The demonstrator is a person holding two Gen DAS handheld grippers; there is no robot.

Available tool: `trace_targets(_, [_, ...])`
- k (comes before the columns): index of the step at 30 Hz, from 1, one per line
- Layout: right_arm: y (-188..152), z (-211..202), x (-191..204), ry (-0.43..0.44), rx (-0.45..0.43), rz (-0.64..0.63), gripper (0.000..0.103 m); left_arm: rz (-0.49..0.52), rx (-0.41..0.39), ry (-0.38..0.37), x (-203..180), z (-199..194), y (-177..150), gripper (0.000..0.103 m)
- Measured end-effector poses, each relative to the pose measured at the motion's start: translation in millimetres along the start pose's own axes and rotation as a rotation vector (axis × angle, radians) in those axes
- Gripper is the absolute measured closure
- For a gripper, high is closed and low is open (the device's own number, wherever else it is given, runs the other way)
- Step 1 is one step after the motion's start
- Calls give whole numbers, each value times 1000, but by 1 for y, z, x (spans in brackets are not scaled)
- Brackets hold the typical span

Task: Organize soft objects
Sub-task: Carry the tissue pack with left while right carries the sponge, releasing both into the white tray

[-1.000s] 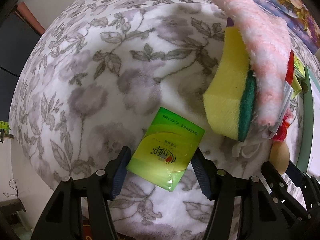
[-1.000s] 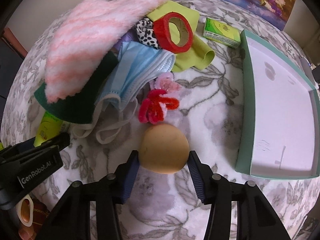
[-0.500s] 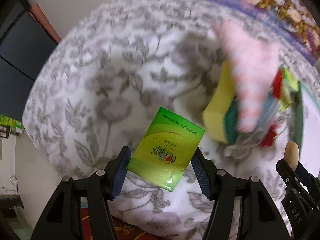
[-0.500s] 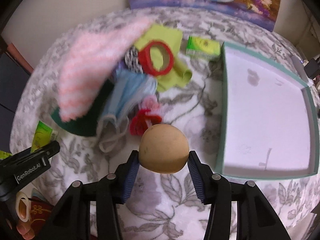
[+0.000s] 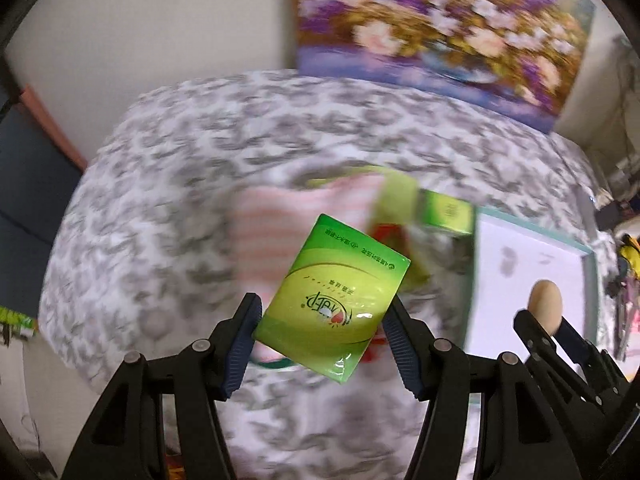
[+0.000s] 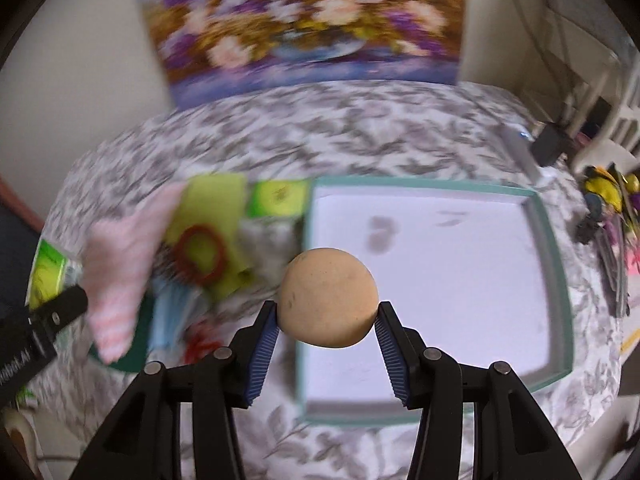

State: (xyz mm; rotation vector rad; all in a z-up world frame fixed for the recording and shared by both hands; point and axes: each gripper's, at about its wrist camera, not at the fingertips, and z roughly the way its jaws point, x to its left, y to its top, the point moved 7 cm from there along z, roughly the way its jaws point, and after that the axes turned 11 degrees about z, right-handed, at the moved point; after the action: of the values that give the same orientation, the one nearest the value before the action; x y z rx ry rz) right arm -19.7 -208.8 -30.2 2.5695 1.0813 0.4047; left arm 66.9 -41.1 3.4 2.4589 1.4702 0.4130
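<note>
My left gripper (image 5: 322, 326) was clamped on a green tissue packet (image 5: 334, 300), its blue pads pressing the packet's two lower edges, the packet tilted with its far corner toward one o'clock. My right gripper (image 6: 327, 320) was clamped on a tan foam ball (image 6: 328, 297), a pad on each side of it. In the right wrist view the ball hung over the left wall of a white tray with a teal rim (image 6: 560, 280), which lay on the floral cloth (image 6: 320, 132). From the ball, the heap of soft things sat at nine o'clock: a pink striped cloth (image 6: 120, 264), a red ring (image 6: 202, 254) on a yellow-green cloth (image 6: 216, 200), and a second green packet (image 6: 278, 199) touching the tray's far-left corner. All of it was blurred. A flower painting (image 6: 308, 20) stood at twelve o'clock.
</note>
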Motion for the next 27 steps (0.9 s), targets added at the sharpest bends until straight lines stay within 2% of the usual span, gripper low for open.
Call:
trace_targets(5, [27,10,-54,-48,-10,108,51,61,19,-53,-50,18,21,40])
trace_targets(10, [46,17,-115,-128,-15,205,51,126,15,-57,-93,34,36,40])
trace_targets(14, [53,26,-157,-155,2,283,51,179,6,-74,-125,38,47,40])
trace_targets(19, [59,28,-190,-176,5,332,51,225,-31,-106,-160,40,59,39])
trace_targets(20, [60,27,-195,-186,1,335,50,230,-36,-119,-166,41,60,38])
trace_targets(22, [63,24,-201,-189,-7,342,48,232,-33,-144,-176,45,60,25])
trace_targets(23, [64,22,-202,-189,-12,347,41,232,-31,-149,-179,48,61,15])
trace_targets(24, [65,20,-205,-194,-20,347,31,233,-31,-145,-180,49,61,12])
trace_targets(25, [66,19,-206,-203,-28,345,25,235,-36,-132,-181,50,62,11])
trace_targets(27, [69,17,-208,-230,-48,335,5,235,-41,-92,-177,49,63,10])
